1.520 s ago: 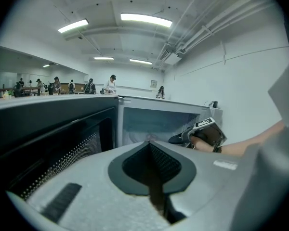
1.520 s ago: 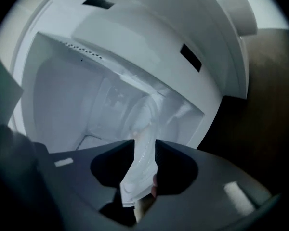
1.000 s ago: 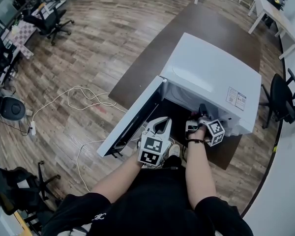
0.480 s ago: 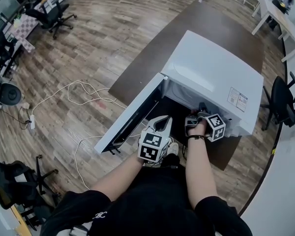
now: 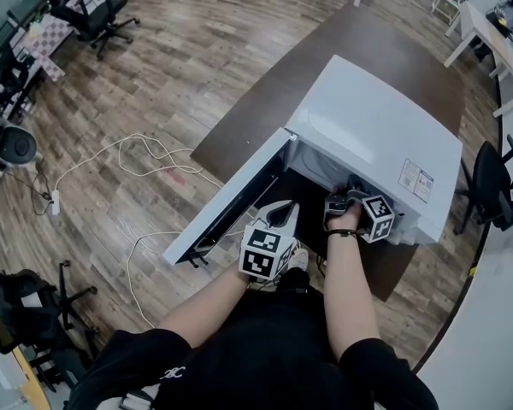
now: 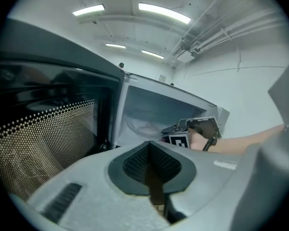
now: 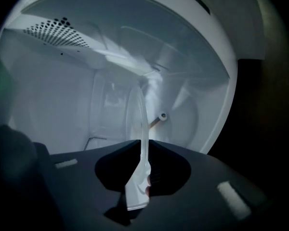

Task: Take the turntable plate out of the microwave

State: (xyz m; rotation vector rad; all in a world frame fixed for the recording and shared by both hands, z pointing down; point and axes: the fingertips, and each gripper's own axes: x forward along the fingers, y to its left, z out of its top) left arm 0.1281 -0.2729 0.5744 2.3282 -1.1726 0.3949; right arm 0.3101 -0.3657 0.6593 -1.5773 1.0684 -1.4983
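My right gripper [image 7: 143, 150] reaches into the open microwave [image 5: 376, 135]. Its jaws have just been closing and then easing a touch, and they now pinch the near rim of the glass plate [image 7: 136, 112], which sits between the pads, inside the cavity, seen edge-on from that gripper's view. My left gripper [image 6: 151, 153] hangs just outside the opening, beside the swung-out door [image 6: 43, 143], with its jaws pressed together on nothing, well clear of the plate.
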